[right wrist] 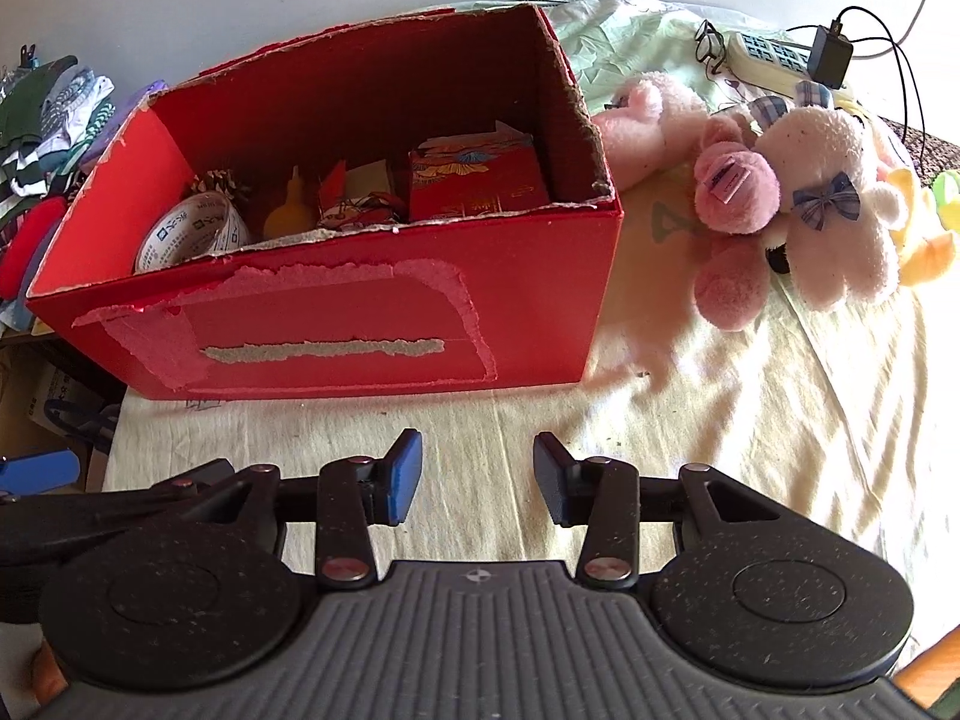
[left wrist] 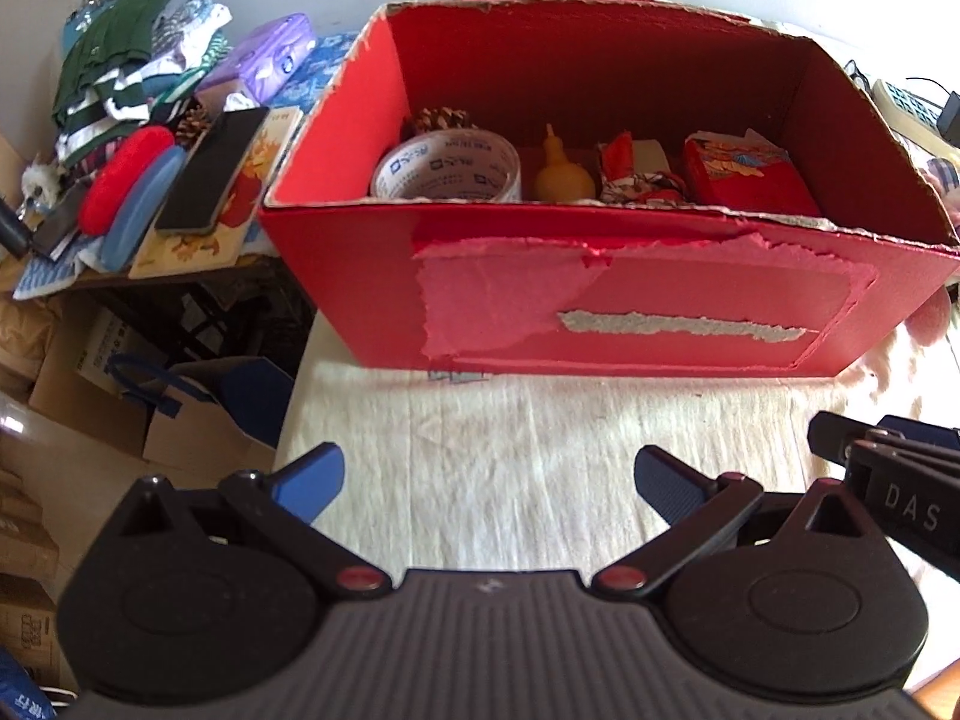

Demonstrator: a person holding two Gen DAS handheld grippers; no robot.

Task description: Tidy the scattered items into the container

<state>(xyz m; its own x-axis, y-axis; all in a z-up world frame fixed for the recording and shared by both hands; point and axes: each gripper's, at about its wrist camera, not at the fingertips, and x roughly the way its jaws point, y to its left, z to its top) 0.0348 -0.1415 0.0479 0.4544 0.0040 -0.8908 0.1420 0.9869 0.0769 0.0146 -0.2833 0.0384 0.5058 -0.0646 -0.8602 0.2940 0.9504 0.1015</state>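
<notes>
Red box at frame centre, above left claw, fingers wide apart, empty. Right claw below box, parted, empty; tape roll inside.

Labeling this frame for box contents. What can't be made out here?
- Red box floor: both views, its front wall hides the bases of the tape roll, yellow gourd-shaped item and red packet.
- Pine cone: mostly hidden behind the tape roll.
- Tape roll print: too small to read.
- Yellow plush: right wrist view, partly hidden behind the pink and white plush.
</notes>
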